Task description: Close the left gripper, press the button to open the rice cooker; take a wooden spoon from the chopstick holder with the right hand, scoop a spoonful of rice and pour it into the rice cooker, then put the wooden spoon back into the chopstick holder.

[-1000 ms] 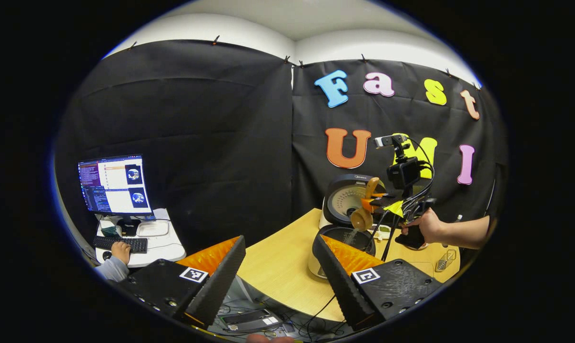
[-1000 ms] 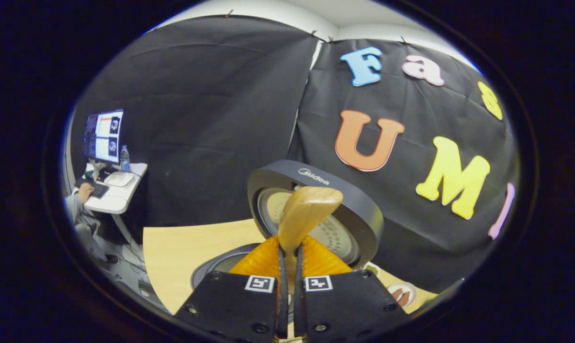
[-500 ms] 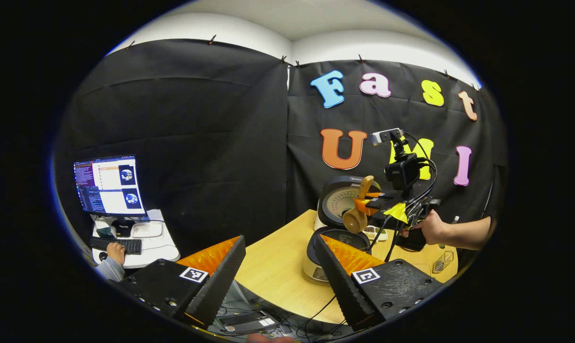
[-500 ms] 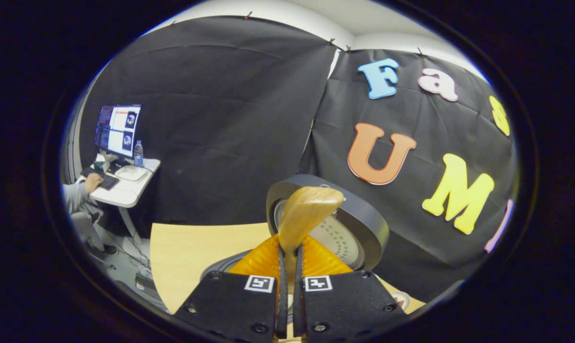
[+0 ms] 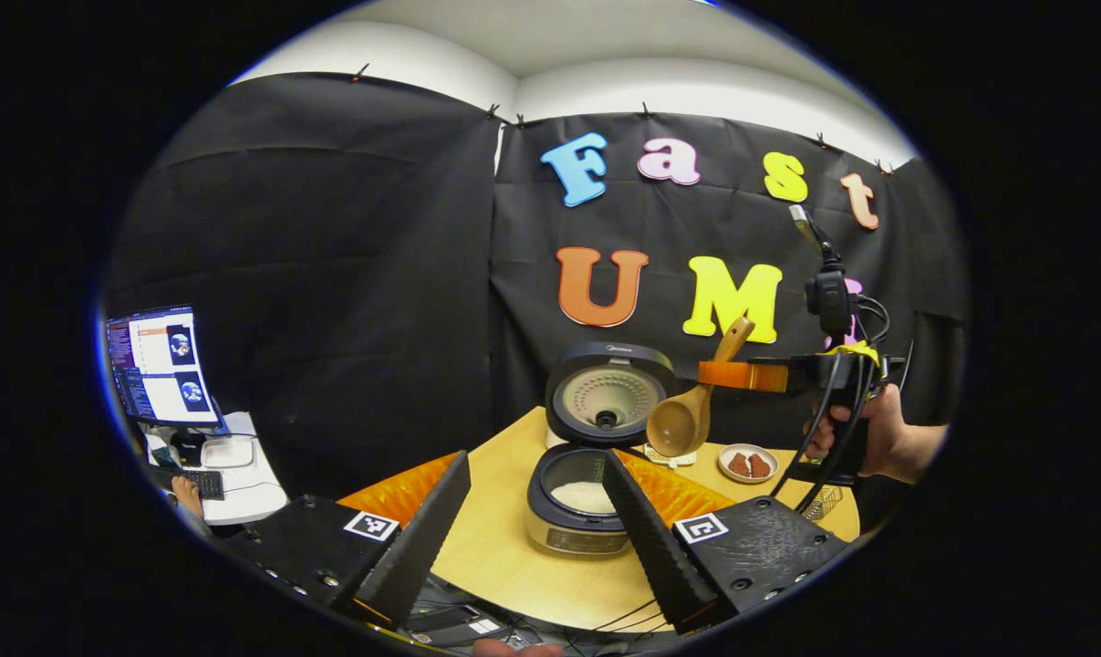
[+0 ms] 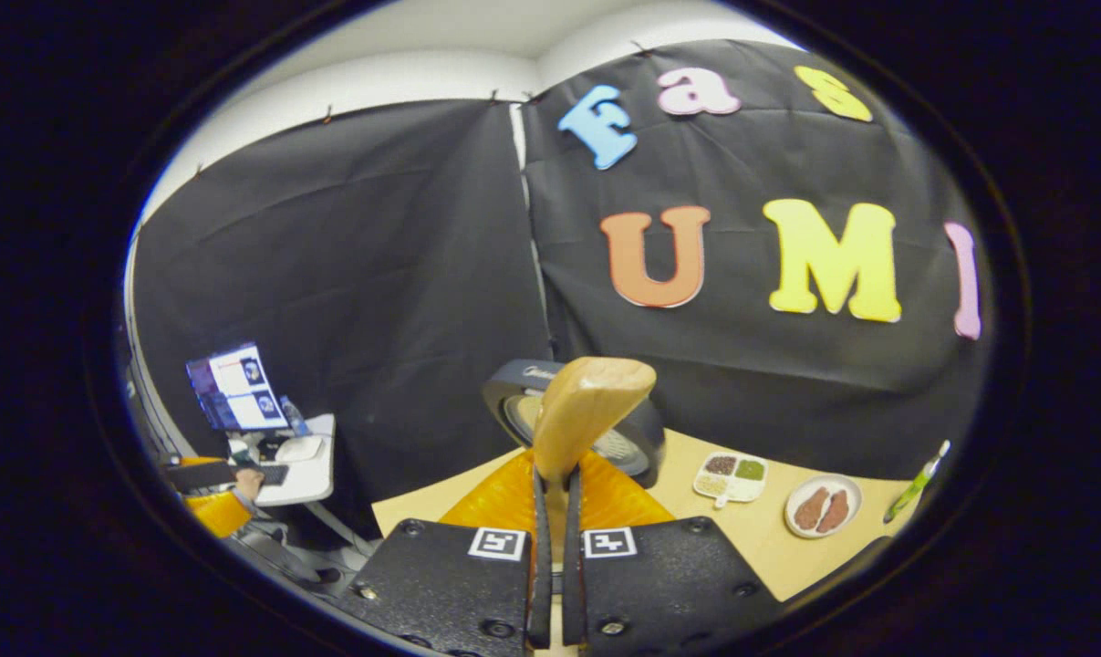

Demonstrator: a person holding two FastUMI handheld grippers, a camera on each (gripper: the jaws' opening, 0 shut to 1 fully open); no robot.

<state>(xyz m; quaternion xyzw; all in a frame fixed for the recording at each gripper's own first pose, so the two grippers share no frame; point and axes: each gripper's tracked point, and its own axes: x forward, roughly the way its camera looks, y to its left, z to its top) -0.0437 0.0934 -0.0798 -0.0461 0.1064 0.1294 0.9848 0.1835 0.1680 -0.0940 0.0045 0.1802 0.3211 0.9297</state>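
The rice cooker (image 5: 576,511) stands open on the wooden table (image 5: 500,547), white rice in its pot and its lid (image 5: 605,394) tipped up behind. My left gripper (image 5: 536,458) is open, its fingers wide apart in front of the cooker and holding nothing. Right of the lid and above the table, my right gripper (image 5: 737,375) is shut on the wooden spoon (image 5: 684,422), whose bowl hangs low and looks bare. In the right gripper view the spoon (image 6: 592,408) rises from between the pressed fingers of that gripper (image 6: 555,488), with the lid (image 6: 516,401) behind it.
A sectioned tray of grains (image 6: 731,475) and a small plate of brown pieces (image 6: 820,507) sit right of the cooker. A wire mesh holder (image 5: 825,500) stands at the table's right edge, under the hand (image 5: 888,445). A monitor desk (image 5: 158,374) with a person's hand is far left.
The right gripper has drawn the spoon back from over the pot, rightward and up, and turned to face the back wall. The left view has shifted, so the cooker sits nearer its centre.
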